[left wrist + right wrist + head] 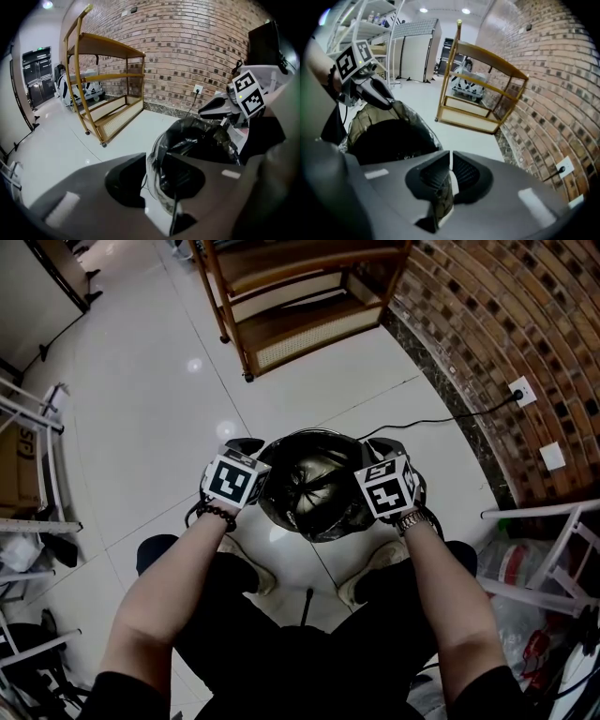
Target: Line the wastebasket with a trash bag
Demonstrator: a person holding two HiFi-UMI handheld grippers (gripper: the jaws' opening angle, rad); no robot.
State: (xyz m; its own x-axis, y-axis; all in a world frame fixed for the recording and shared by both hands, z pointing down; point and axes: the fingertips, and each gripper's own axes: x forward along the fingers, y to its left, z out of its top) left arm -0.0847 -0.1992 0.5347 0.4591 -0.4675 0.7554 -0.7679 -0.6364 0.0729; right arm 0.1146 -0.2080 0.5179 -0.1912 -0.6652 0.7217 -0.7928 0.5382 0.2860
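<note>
The wastebasket [314,521] stands on the floor between the person's feet, with a black trash bag [309,479] crumpled over its mouth. At the left rim, my left gripper [249,448] has the bag's edge [157,164] between its jaws, which stand close together on it [152,161]. My right gripper [382,448] is at the right rim. Its jaws are almost together [450,164], with a strip of bag film [443,197] pinched between them. The bag [389,136] lines the opening in the right gripper view, and the left gripper [377,93] shows at its far rim.
A wooden shelf cart [300,306] stands on the floor beyond the basket. A brick wall [506,334] runs along the right, with an outlet [522,390] and a black cable [441,418]. White racks [553,559] [37,456] flank both sides.
</note>
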